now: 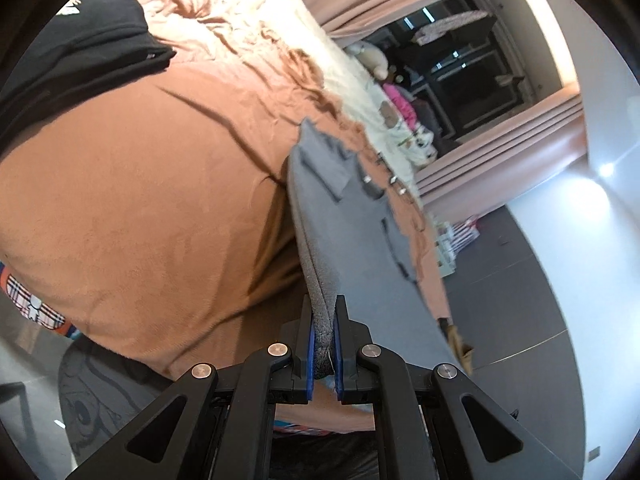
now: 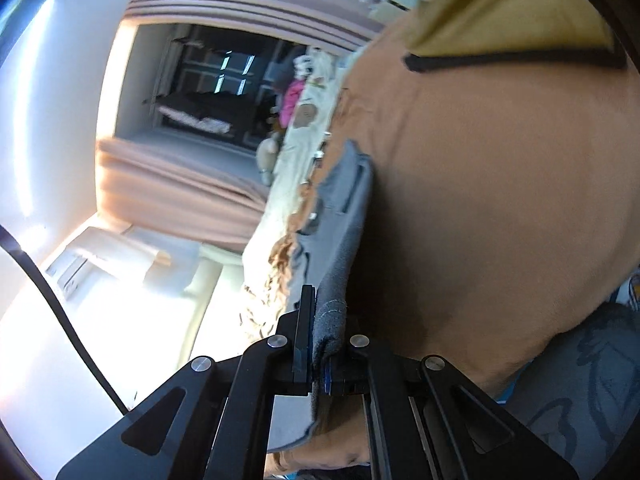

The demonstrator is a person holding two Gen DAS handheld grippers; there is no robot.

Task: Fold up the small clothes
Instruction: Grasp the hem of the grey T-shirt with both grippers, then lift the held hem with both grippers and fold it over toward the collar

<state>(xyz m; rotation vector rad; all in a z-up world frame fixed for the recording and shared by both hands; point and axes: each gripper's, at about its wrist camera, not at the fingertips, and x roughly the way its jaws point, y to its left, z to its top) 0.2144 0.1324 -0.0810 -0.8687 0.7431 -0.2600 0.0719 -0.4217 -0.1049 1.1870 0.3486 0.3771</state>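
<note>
Left wrist view: the left claw (image 1: 323,344) sits at the bottom centre, its two black arms ending in blue pads (image 1: 311,356) pressed onto the thick, ribbed hem of a grey garment (image 1: 352,248). The garment is small, made of soft grey knit, and stretches away from the claw as a long flat panel with dark seams, a darker fold near its far end and a few small metal snaps along one edge. It hangs stretched just above a bed covered by a rust-orange blanket (image 1: 140,200) that fills most of the view, smooth near the camera and creased farther off. A black garment (image 1: 80,48) with white print lies on the blanket at the upper left. A cream cloth (image 1: 360,92) runs along the bed's far edge, and pink curtains (image 1: 500,160) frame a dark window (image 1: 472,64) beyond. Right wrist view: the right claw (image 2: 326,340) is at the bottom centre, pinching another bunched part of the same grey garment (image 2: 340,216), whose stitched hem bulges between the closed fingers. The fabric runs away as a narrow grey strip with dark seams, lying close against the orange blanket (image 2: 500,200) on the right. A mustard cloth with a black edge (image 2: 512,12) lies at the top right. The curtains (image 2: 180,184) and window (image 2: 208,80) show at left.
</note>
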